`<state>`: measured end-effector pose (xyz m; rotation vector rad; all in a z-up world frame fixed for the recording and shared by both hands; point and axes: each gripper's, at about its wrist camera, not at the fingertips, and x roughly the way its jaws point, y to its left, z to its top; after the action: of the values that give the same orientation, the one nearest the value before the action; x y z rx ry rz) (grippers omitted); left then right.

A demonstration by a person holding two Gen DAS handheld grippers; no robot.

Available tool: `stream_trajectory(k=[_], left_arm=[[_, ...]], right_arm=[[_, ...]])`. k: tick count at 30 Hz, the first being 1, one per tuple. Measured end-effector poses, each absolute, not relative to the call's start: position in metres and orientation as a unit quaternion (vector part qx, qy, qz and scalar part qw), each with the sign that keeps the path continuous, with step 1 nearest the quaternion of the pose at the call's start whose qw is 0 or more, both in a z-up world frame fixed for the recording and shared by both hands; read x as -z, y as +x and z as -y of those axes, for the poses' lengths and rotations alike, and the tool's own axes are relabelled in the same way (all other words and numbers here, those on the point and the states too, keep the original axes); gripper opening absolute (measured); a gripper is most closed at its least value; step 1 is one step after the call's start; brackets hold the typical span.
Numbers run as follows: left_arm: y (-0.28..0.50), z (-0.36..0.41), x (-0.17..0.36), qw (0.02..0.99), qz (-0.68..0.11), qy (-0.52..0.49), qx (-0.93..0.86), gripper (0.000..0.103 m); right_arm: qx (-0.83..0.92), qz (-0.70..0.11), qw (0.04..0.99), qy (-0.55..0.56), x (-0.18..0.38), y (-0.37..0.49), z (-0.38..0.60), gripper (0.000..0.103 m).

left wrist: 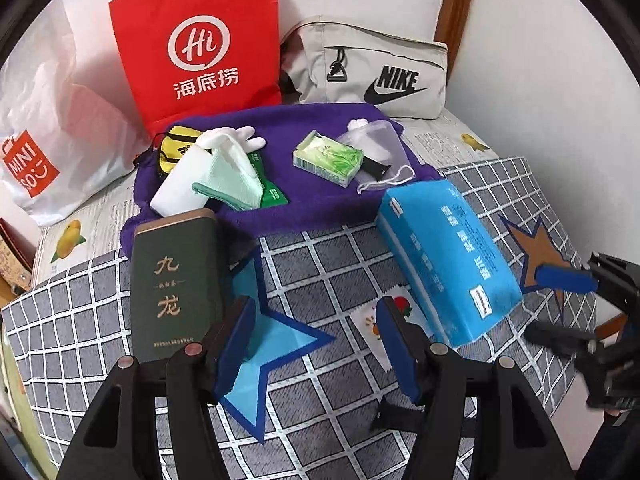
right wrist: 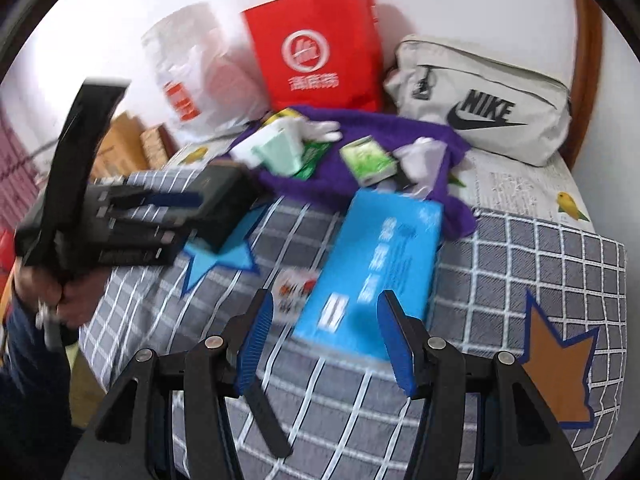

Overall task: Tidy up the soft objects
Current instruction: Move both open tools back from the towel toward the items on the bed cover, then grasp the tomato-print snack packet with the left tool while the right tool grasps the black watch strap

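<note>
A blue tissue pack [left wrist: 448, 256] lies on the grey checked cloth [left wrist: 320, 264]; it also shows in the right wrist view [right wrist: 372, 268]. Behind it a purple towel [left wrist: 280, 200] carries a white glove [left wrist: 236, 138], a mint pouch [left wrist: 232, 184], a green tissue packet [left wrist: 328, 158] and a clear drawstring bag [left wrist: 376, 152]. A dark green tin [left wrist: 174, 284] lies at the left. My left gripper [left wrist: 316, 344] is open and empty above the blue star patch [left wrist: 276, 344]. My right gripper [right wrist: 326, 344] is open, just in front of the blue pack.
A red paper bag [left wrist: 200, 48], a white Miniso bag [left wrist: 48, 132] and a beige Nike bag [left wrist: 376, 68] stand against the wall. An orange star patch [right wrist: 556, 360] lies at the right. The bed's edge runs along the left.
</note>
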<state>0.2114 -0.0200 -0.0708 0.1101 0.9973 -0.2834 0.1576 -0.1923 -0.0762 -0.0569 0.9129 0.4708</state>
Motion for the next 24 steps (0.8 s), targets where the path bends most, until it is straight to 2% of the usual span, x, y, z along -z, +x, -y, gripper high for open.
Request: stream_trajectory(k=[8, 12, 24], left_arm=[[0.195, 0.060, 0.098, 0.852, -0.472, 0.143, 0.174, 0.063], [0.192, 0.074, 0.115, 0.841, -0.473, 0.156, 0.209, 0.072], [0.200, 0.094, 0.154, 0.810, -0.483, 0.214, 0.253, 0.075]], right_arm=[[-0.233, -0.448, 0.863, -0.017, 0.106, 0.124, 0.202, 0.054], [-0.211, -0.457, 0.864, -0.006, 0.116, 0.115, 0.222, 0.054], [-0.146, -0.472, 0.868, 0.049, 0.134, 0.125, 0.283, 0.054]])
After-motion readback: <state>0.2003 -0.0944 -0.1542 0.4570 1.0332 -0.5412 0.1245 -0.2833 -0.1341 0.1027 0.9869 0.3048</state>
